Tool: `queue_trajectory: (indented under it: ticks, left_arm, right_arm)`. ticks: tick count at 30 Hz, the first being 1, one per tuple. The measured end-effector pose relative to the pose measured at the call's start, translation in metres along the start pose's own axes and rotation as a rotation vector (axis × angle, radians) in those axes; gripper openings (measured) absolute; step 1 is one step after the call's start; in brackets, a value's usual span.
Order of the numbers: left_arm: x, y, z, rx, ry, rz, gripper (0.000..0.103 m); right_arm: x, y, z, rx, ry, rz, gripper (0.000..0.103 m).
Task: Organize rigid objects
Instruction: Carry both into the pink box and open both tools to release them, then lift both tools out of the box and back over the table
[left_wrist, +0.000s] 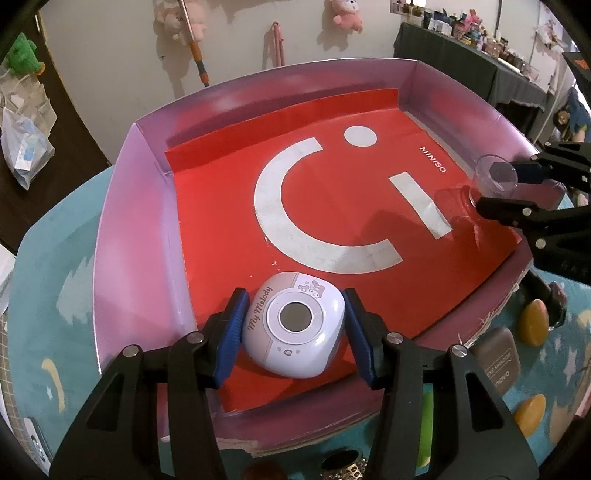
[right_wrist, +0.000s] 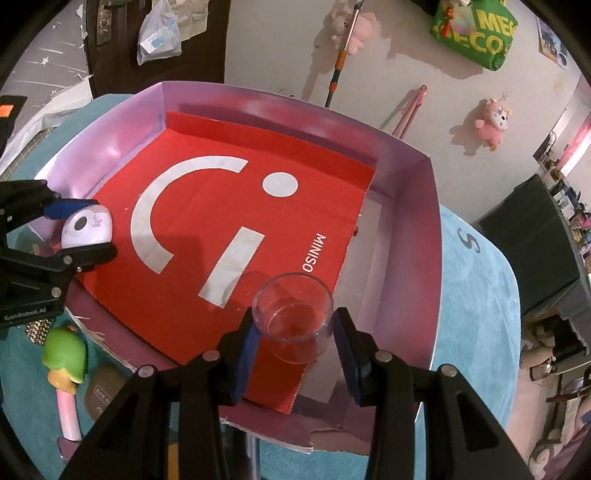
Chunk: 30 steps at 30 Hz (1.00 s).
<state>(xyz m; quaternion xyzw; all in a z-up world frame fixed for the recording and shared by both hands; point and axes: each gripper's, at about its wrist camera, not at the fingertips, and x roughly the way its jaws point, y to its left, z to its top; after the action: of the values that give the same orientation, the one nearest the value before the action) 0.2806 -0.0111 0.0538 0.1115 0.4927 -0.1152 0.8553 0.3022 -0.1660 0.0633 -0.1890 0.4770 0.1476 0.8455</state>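
A shallow pink box (left_wrist: 129, 221) lined with a red MINISO sheet (left_wrist: 332, 206) fills both views. My left gripper (left_wrist: 294, 297) is shut on a white and lilac My Melody device (left_wrist: 293, 326), low over the sheet at the box's near left corner. Its blue pads press on both sides of the device. My right gripper (right_wrist: 295, 315) is shut on a clear glass cup (right_wrist: 293, 317), held upright low over the sheet's near right edge. The left wrist view shows the cup (left_wrist: 493, 177) in the right gripper (left_wrist: 500, 186). The right wrist view shows the device (right_wrist: 86, 227) in the left gripper (right_wrist: 85, 230).
The box (right_wrist: 417, 221) sits on a teal star-patterned cloth (right_wrist: 476, 295). Along its near side lie two yellow egg shapes (left_wrist: 532, 321), a grey eye-shadow case (left_wrist: 498, 358), a green-topped toy (right_wrist: 64, 350) and a perforated metal piece (left_wrist: 341, 467). Plush toys hang on the wall behind.
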Motion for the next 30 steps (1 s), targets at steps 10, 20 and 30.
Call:
queue_trajectory:
  ticks: [10, 20, 30]
  left_arm:
    - [0.002, 0.002, 0.002, 0.004, -0.005, -0.003, 0.05]
    - [-0.002, 0.001, 0.002, 0.003, -0.027, -0.017, 0.05]
    - [-0.031, 0.001, 0.0, -0.01, -0.116, -0.047, 0.069]
  right_arm:
    - [0.003, 0.007, -0.002, -0.042, 0.003, -0.038, 0.044]
    - [0.003, 0.005, -0.001, -0.05, 0.006, -0.037, 0.044]
    - [-0.02, -0.001, -0.001, 0.0, -0.046, 0.015, 0.049]
